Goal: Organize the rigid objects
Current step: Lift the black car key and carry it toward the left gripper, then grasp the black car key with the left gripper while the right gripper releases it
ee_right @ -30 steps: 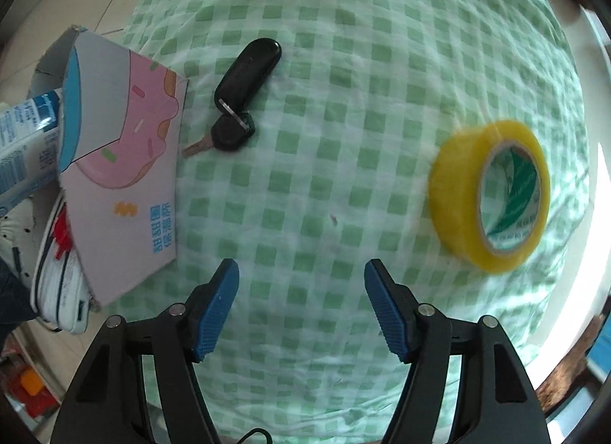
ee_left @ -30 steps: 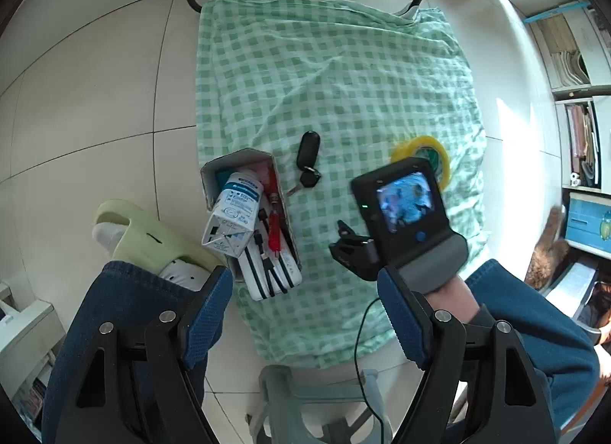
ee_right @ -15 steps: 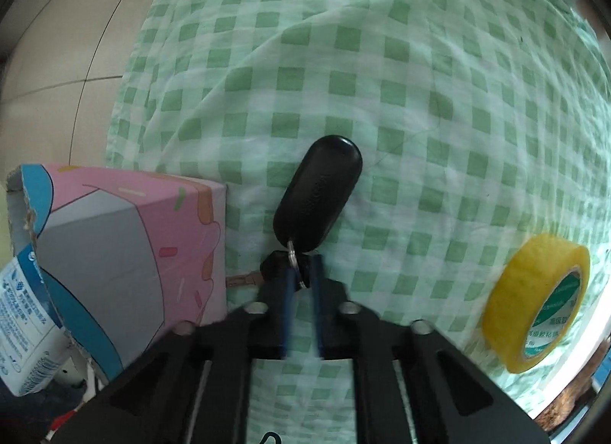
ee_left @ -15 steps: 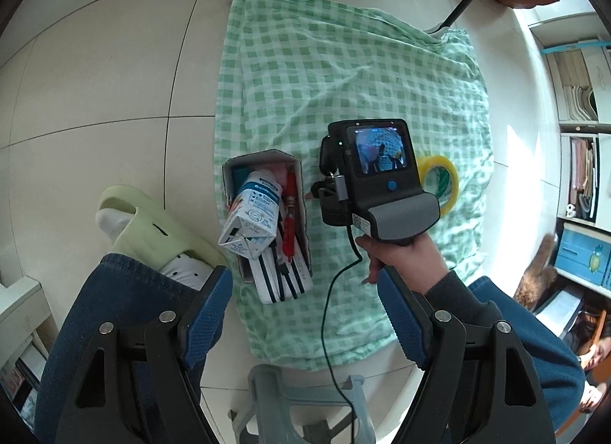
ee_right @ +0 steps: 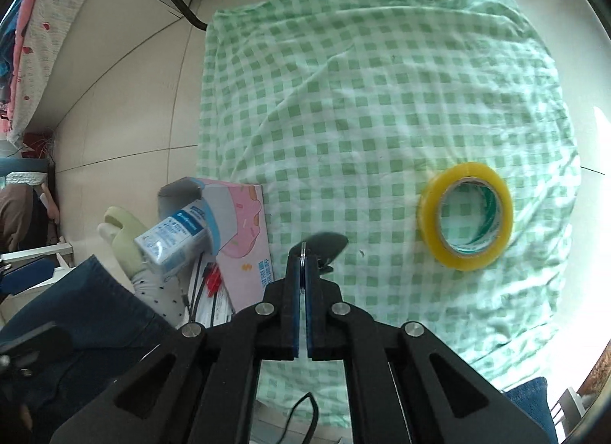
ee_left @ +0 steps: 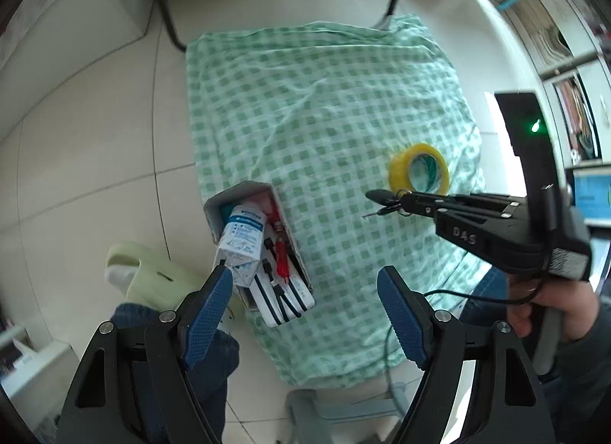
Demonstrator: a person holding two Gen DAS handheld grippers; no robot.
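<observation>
Right gripper [ee_right: 305,260] pinches the car key [ee_right: 327,243] by its ring, up off the green check cloth [ee_right: 382,100]. Left gripper [ee_left: 305,306] jaws spread wide, holding nothing. Yellow tape roll [ee_right: 466,215] lies near the key.

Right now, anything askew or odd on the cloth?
Yes: the white carton leans tilted out of the overfull box, with cables spilling past its open end. The right tongs hold the keys by their ring.

Both looking steeply down from above the near edge of the green checked cloth [ee_left: 324,108], right closer; sharing cloth, yellow tape roll [ee_right: 466,215], open box [ee_left: 263,249] at left
</observation>
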